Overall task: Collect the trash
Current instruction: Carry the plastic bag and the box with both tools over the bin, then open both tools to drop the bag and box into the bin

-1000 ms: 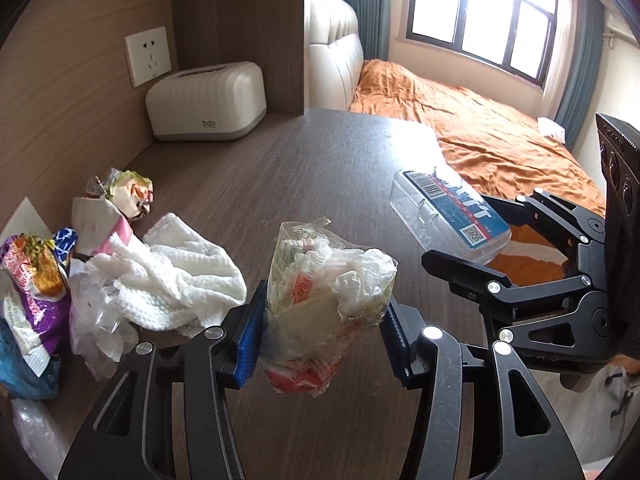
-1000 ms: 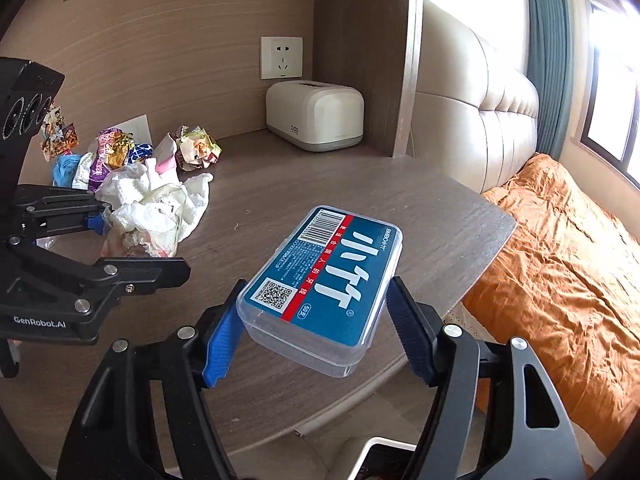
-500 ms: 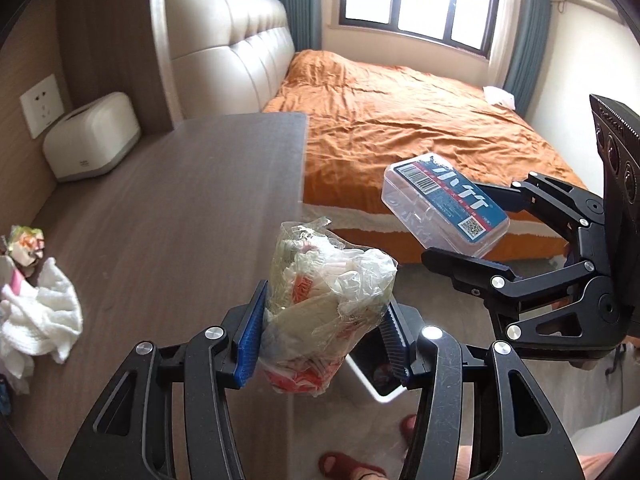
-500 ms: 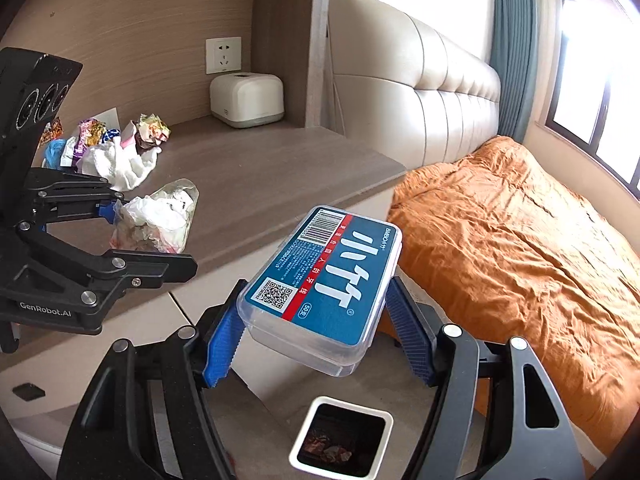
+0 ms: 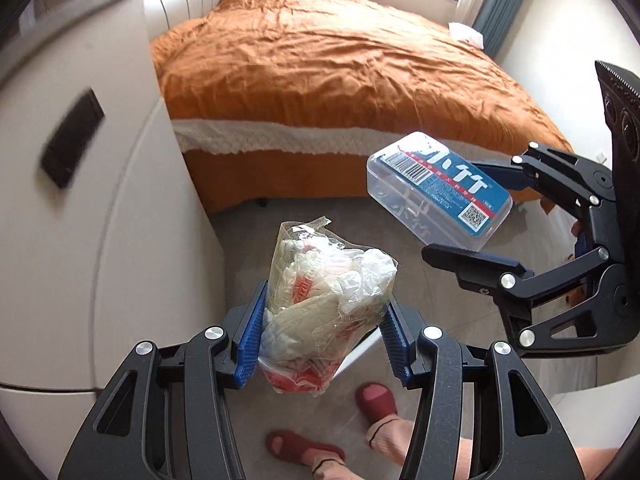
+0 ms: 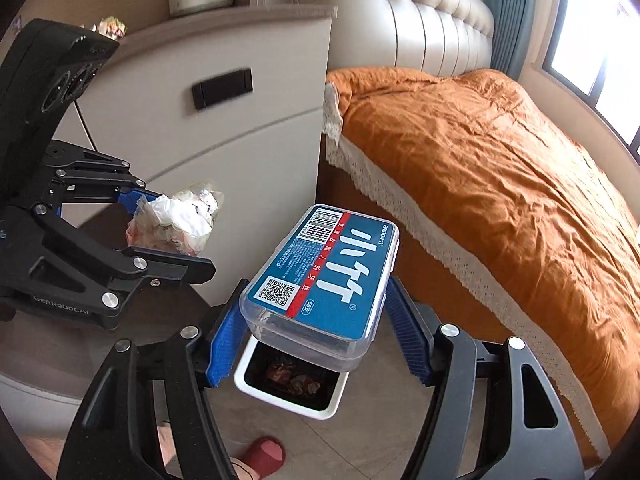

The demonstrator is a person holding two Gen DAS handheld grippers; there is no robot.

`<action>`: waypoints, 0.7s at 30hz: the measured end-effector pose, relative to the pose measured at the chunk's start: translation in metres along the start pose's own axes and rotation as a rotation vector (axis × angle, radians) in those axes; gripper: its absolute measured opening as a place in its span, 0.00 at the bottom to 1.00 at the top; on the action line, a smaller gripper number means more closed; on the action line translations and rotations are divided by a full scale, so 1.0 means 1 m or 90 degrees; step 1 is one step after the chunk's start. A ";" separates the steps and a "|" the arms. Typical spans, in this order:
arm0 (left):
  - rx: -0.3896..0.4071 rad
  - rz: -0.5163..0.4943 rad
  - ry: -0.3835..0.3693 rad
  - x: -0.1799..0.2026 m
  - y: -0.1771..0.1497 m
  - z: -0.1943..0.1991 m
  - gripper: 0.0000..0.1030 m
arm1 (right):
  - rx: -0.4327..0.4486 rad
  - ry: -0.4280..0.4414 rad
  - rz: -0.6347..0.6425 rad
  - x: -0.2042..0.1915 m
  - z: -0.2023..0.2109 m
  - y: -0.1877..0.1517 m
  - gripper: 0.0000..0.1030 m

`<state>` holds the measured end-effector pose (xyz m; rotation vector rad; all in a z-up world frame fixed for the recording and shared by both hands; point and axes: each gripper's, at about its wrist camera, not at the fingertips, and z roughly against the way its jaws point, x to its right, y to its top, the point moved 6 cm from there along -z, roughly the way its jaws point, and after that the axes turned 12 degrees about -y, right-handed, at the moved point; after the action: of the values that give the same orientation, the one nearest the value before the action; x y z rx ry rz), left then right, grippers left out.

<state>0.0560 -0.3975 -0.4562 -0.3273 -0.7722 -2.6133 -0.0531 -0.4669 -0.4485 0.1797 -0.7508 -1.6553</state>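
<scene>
- The left gripper (image 5: 322,340) is clamping its blue ribbed pads on a crumpled clear plastic bag stuffed with white and red wrappers (image 5: 326,304), and the bag is bulging well above the jaws.
- The right gripper (image 6: 318,330) is holding a clear rectangular plastic box with a blue and red printed label (image 6: 324,280); the box is riding tilted, its far end higher.
- Both loads are hanging in the air over the tiled floor, beside the orange-covered bed (image 6: 500,168) and the pale curved cabinet (image 6: 224,120).
- In the right wrist view the white square bin with dark contents (image 6: 292,384) is sitting on the floor directly beneath the box; in the left view only a white sliver of rim is peeking out behind the bag.
- The person's feet in red slippers (image 5: 376,396) are standing close to that bin.
- Judging the risks: the bin mouth looks narrow against the long box, so a flat drop could be catching the rim and skidding off onto the floor.
- The light bag could be drifting or clinging to a pad on release, landing outside the bin.
- The two grippers are working near each other, so crowding the same opening together could be knocking one load aside.
- A stray piece could be dropping onto the feet.
</scene>
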 end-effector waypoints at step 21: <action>-0.175 -0.130 -0.036 -0.047 -0.106 -0.250 0.95 | -0.083 0.160 0.327 -0.062 -0.214 -0.144 0.96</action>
<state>0.0250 -0.4421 -0.7262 -0.4200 -0.4847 -2.9196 -0.0481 -0.4835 -0.7137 0.0896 -0.4466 -1.1601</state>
